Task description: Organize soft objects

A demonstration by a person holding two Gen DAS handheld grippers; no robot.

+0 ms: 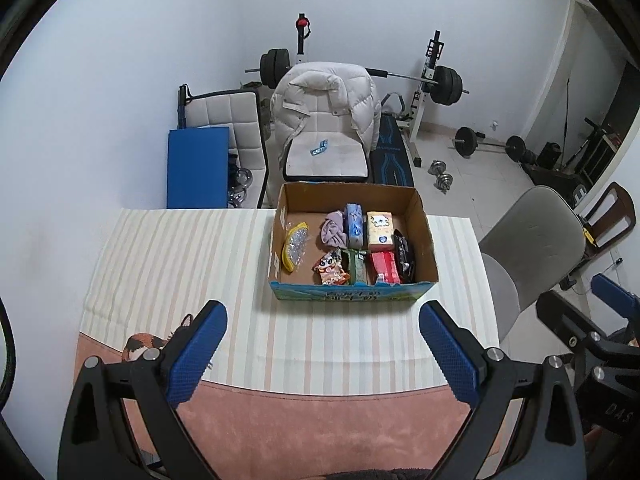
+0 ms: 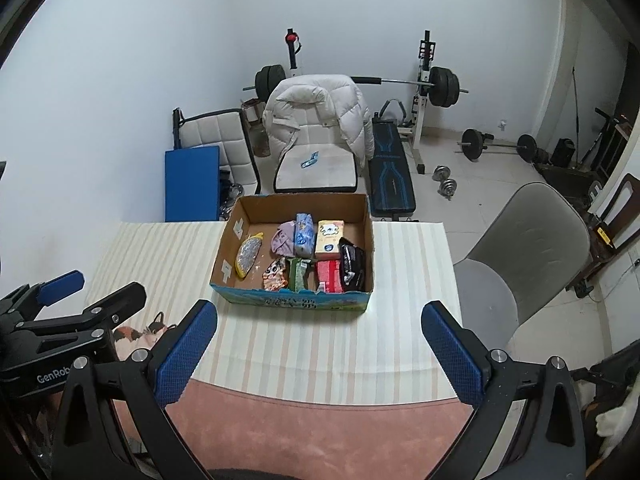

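Striped cream tablecloth (image 1: 180,264) carries an open brown cardboard box (image 1: 424,240) of soft packets; left gripper (image 1: 322,354) and right gripper (image 2: 320,354) hover spread wide, both empty.

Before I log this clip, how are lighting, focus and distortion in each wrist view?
Left wrist view: even, soft light, no glare; strong fisheye bending, dark corners; open brown cardboard box is sharp, as is the open left gripper. Right wrist view: same flat light and curved striped tablecloth edges; open right gripper in focus, only faint shadow beside the box.
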